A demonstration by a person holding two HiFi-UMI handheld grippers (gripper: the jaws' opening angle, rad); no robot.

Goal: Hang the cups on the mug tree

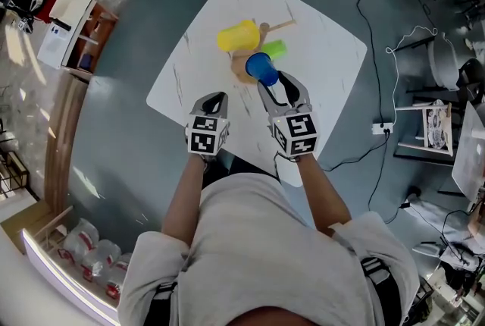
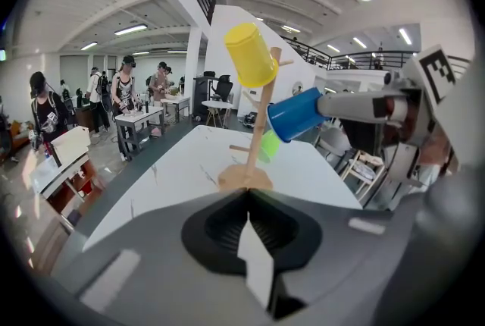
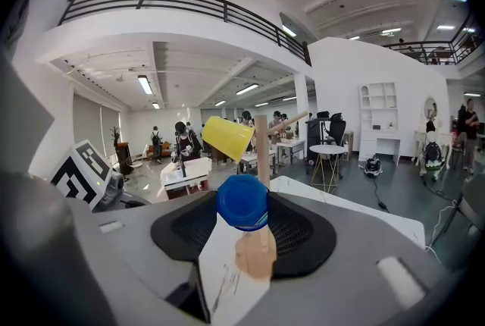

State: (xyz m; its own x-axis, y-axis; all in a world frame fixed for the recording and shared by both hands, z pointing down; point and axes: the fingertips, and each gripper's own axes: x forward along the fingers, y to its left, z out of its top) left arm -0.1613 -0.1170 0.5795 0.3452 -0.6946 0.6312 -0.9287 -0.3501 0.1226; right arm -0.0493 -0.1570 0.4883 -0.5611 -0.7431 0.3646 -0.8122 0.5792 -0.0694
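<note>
A wooden mug tree [image 1: 244, 68] stands near the middle of the white table [image 1: 326, 44]. A yellow cup [image 1: 239, 35] hangs mouth-down on an upper peg, and a green cup [image 1: 274, 50] hangs lower on the far side. My right gripper [image 1: 273, 79] is shut on a blue cup [image 1: 261, 68] and holds it against the tree's post. In the right gripper view the blue cup [image 3: 242, 203] sits between the jaws in front of the post [image 3: 261, 142]. My left gripper [image 1: 214, 98] is shut and empty at the table's near edge, aimed at the tree [image 2: 261, 127].
A low shelf unit [image 1: 79, 36] stands on the floor to the left. A power strip [image 1: 383, 126] with trailing cables and a white rack [image 1: 436, 127] lie to the right. A crate of bottles [image 1: 91, 256] sits at lower left. People stand at desks [image 2: 125, 89] far behind.
</note>
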